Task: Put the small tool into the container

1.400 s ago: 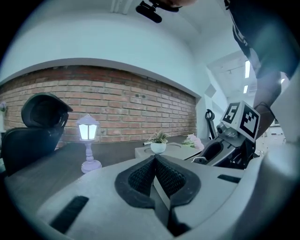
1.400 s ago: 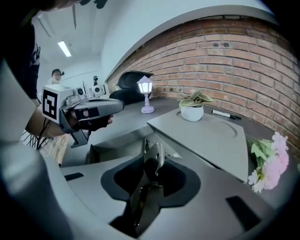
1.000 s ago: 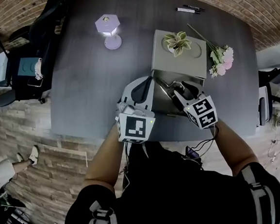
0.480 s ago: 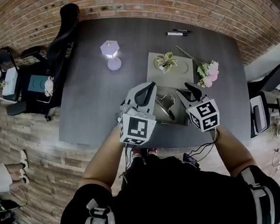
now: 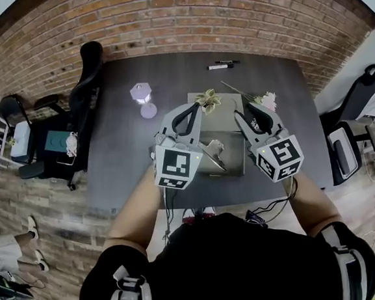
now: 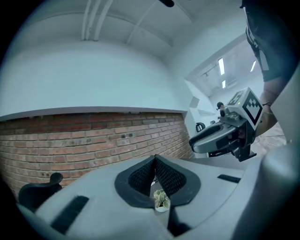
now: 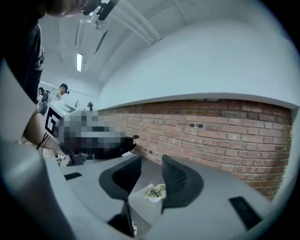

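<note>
The small metal tool (image 5: 212, 152) lies inside the open grey container (image 5: 235, 163) on the dark table (image 5: 121, 139). A small potted plant (image 5: 207, 98) stands on the container's far part. Both grippers are held up above the container, pointing at the brick wall. My left gripper (image 5: 193, 110) (image 6: 155, 161) is over the container's left side, its jaws meeting at the tips with nothing in them. My right gripper (image 5: 249, 112) (image 7: 151, 164) is over the right side; its jaws stand apart and are closing, with nothing between them. The plant (image 6: 161, 200) (image 7: 155, 191) shows below both jaws.
A purple lamp (image 5: 141, 94) stands left of the container. Pink flowers (image 5: 265, 100) lie at its right, and pens (image 5: 221, 65) near the table's far edge. Office chairs (image 5: 88, 73) (image 5: 348, 140) flank the table. People stand far off in the room (image 7: 58, 91).
The right gripper has risen off the tool, which stays in the container. Both grippers have lifted higher above the table, and the head view has pulled back.
</note>
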`<state>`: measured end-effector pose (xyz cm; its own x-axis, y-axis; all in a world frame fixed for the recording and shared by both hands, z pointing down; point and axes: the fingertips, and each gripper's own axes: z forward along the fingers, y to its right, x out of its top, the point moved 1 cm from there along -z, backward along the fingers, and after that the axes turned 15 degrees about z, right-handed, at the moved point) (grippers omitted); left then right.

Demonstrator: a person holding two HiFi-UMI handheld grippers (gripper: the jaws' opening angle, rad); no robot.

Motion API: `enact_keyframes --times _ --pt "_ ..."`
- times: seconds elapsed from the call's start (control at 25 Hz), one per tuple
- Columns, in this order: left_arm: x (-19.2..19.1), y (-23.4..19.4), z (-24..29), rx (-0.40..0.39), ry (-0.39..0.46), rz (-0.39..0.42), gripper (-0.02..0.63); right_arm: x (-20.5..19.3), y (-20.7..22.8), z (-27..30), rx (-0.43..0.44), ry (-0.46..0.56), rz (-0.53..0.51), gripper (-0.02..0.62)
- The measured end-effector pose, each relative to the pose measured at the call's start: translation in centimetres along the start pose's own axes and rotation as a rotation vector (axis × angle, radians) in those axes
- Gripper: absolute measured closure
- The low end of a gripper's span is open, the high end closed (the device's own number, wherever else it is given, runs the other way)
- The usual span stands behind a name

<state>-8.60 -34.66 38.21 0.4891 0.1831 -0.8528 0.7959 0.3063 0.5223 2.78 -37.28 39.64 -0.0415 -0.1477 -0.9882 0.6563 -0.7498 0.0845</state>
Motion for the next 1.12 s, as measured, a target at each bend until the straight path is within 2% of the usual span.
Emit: enact_keyframes --times 0.16,0.36,0.68,1.12 --pt "2.8 -0.4 0.6 -0.005 0.050 0.016 0.597 3.6 0.0 -2.0 -0.021 0.112 -0.019 0.491" --pt "5.2 -1.2 0.7 0.006 0.091 0.032 0.597 5.8 0.3 -3.9 -0.060 0.212 -0.029 0.596" --pt "7.5 -1.4 0.3 0.013 0.128 0.044 0.597 7.1 0.7 -5.2 -0.066 0.277 -0.031 0.598" --pt "8.7 -1.2 -0.2 0.008 0.148 0.065 0.597 7.8 0.5 -5.5 -0.062 0.309 -0.041 0.600"
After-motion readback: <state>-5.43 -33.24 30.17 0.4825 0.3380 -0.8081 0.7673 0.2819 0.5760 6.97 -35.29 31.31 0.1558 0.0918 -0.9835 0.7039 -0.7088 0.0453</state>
